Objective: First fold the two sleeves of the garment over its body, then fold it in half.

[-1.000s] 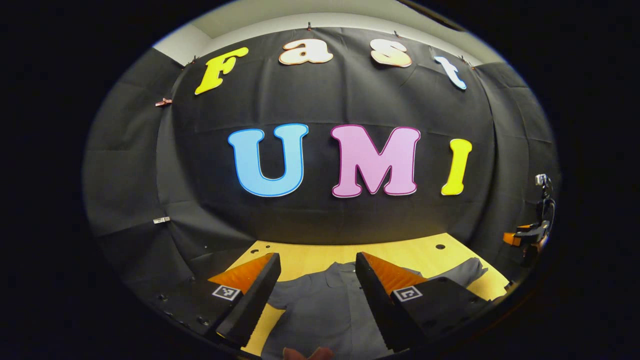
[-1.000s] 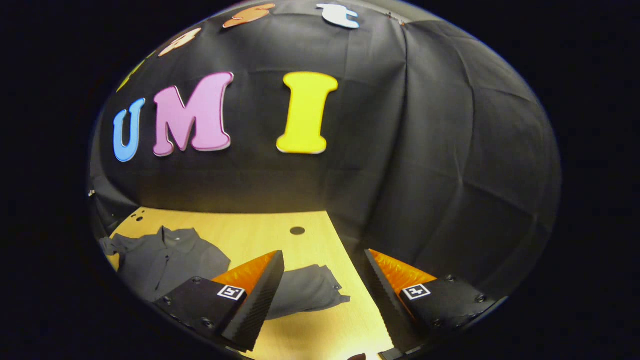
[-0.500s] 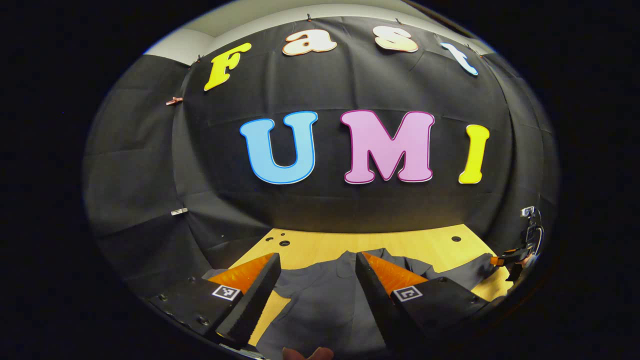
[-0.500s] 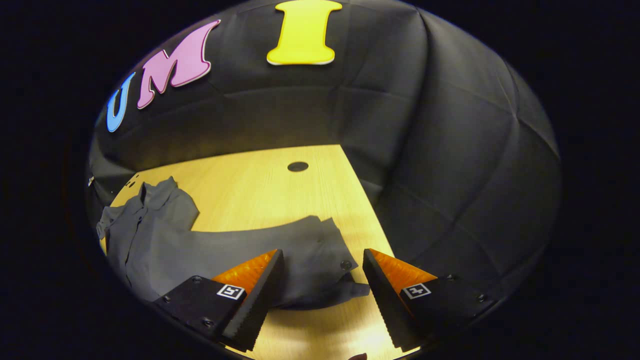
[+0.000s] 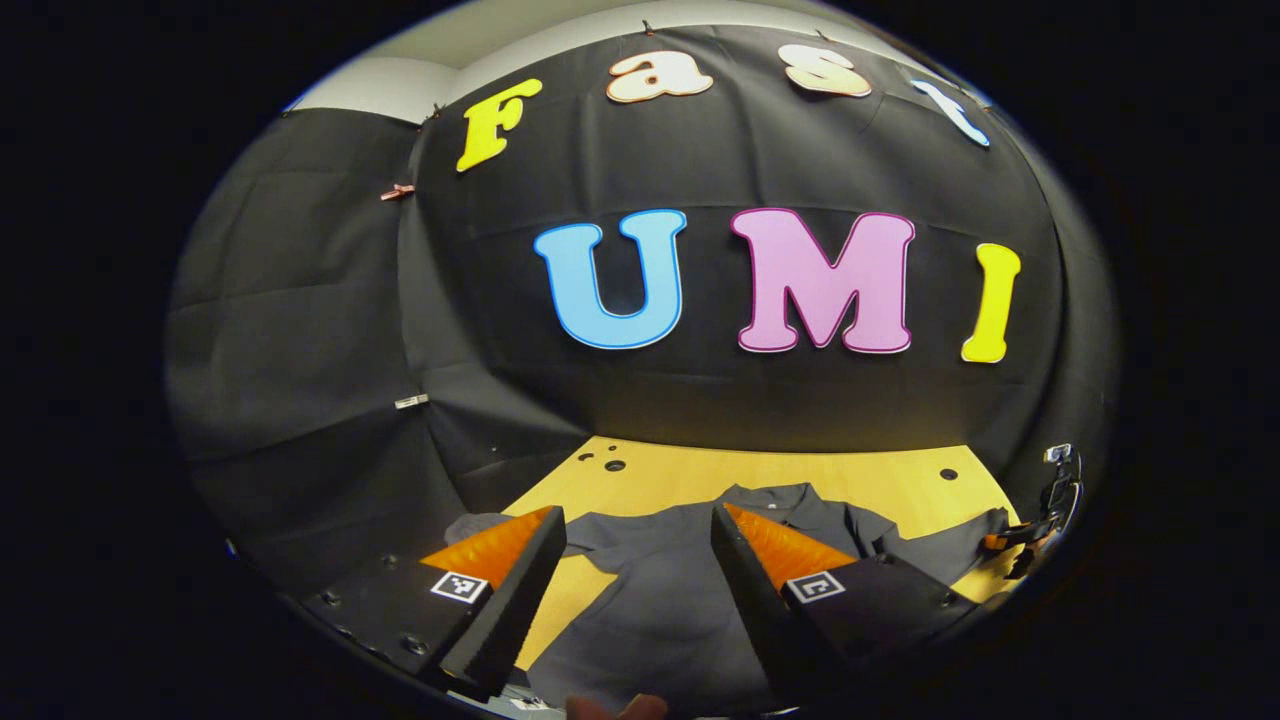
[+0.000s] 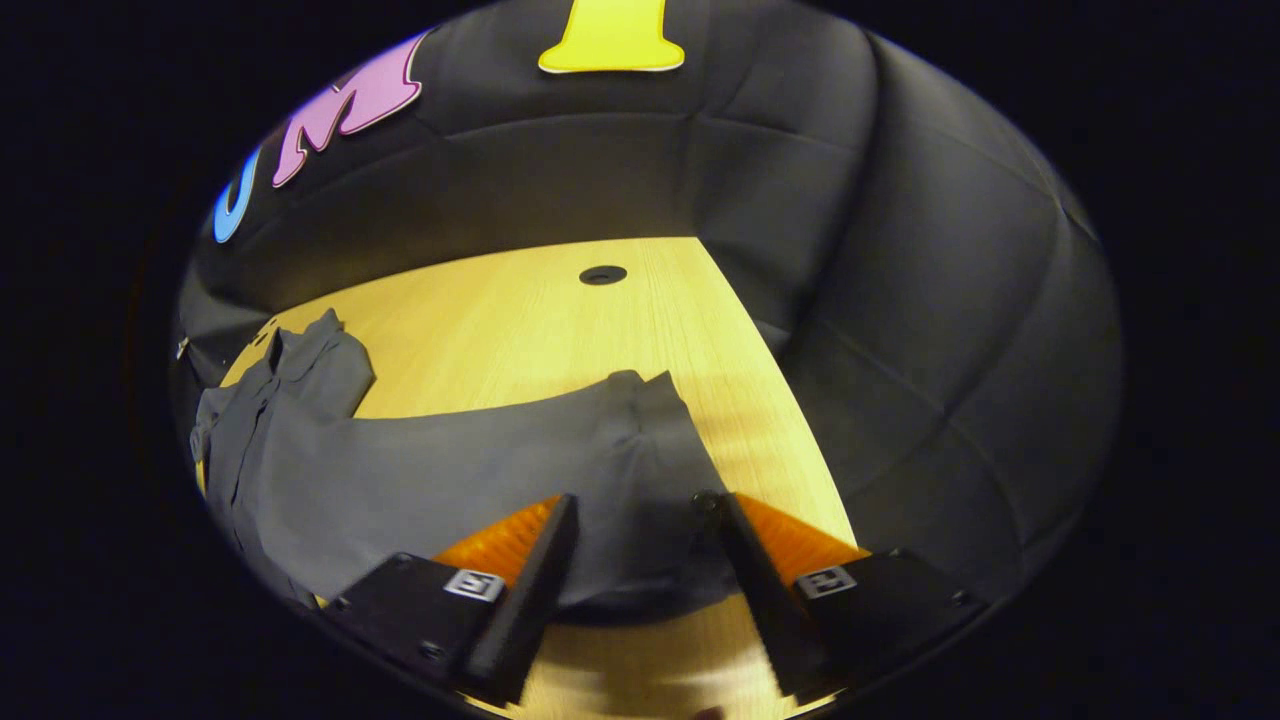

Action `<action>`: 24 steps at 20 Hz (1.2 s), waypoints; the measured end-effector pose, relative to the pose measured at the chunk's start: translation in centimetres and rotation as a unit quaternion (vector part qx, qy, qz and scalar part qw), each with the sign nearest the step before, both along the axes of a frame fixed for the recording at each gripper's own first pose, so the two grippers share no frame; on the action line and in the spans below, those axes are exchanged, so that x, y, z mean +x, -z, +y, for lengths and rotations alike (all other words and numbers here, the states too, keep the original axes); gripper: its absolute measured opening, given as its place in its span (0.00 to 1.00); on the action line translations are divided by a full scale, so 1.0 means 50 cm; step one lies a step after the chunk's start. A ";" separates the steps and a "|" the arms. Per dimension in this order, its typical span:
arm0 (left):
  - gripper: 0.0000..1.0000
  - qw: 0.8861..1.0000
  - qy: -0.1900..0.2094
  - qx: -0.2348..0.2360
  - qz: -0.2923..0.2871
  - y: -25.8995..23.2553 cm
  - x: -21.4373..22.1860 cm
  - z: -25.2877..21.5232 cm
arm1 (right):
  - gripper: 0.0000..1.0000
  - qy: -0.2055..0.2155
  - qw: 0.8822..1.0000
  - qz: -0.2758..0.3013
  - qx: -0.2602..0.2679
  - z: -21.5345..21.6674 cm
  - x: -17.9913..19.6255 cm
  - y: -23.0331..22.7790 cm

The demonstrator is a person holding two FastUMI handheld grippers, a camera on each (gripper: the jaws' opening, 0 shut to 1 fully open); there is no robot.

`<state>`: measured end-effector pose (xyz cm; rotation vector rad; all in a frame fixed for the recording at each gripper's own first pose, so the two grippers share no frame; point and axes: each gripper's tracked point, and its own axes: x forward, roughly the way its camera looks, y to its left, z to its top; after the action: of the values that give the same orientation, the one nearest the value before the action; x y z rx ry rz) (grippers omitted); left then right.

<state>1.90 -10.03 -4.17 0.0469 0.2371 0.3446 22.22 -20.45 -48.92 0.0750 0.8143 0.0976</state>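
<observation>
R gripper (image 6: 640, 540) low, jaws astride sleeve cuff (image 6: 650, 470); L gripper (image 5: 635, 560) above shirt (image 5: 650, 610)

left gripper (image 5: 636, 560) with its jaws spread apart above a dark grey shirt (image 5: 660, 610) lying flat on a light wooden table (image 5: 690, 470), collar toward the wall, one sleeve (image 5: 950, 545) reaching toward the other gripper (image 5: 1040, 520) at the far right edge

We see a plain dark grey garment (image 6: 420, 490) on a yellow woodgrain table (image 6: 520, 330), and black fingers (image 5: 500, 600) faced in orange (each bearing a black-and-white marker).
</observation>
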 end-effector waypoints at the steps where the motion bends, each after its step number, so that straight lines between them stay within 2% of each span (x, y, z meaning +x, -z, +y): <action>1: 0.93 1.000 -0.004 0.003 0.000 0.001 -0.013 0.006 | 0.53 -0.010 1.000 -0.006 0.011 0.016 0.007 -0.004; 3: 0.95 1.000 -0.002 0.006 -0.007 -0.004 -0.024 0.016 | 0.08 0.008 1.000 0.012 0.021 0.017 0.008 -0.003; 4: 0.96 1.000 0.003 0.005 -0.010 -0.007 -0.025 0.021 | 0.06 0.025 0.999 0.022 0.025 0.012 -0.002 -0.014; 7: 0.97 0.999 0.021 -0.017 -0.019 -0.001 -0.012 0.054 | 0.05 0.073 0.996 -0.011 0.045 0.011 0.008 -0.090; 9: 0.97 0.998 0.047 -0.032 -0.030 0.002 0.002 0.072 | 0.05 0.096 0.994 -0.038 0.041 0.001 -0.014 -0.166; 12: 0.96 0.995 0.085 -0.030 -0.036 0.011 0.023 0.120 | 0.05 0.121 0.991 -0.064 0.002 -0.012 -0.056 -0.254; 16: 0.97 0.990 0.122 -0.050 -0.044 0.021 0.046 0.180 | 0.05 0.146 0.984 -0.101 -0.022 0.009 -0.110 -0.374; 20: 0.97 0.987 0.140 -0.066 -0.051 0.038 0.063 0.257 | 0.05 0.164 0.976 -0.138 -0.029 0.058 -0.147 -0.489; 24: 0.97 0.984 0.157 -0.077 -0.045 0.072 0.069 0.336 | 0.05 0.156 0.972 -0.175 -0.020 0.170 -0.167 -0.584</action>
<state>5.32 6.78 -7.77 -0.0830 0.1620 0.0136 13.89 -11.93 -19.73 0.1424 0.4443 -0.1997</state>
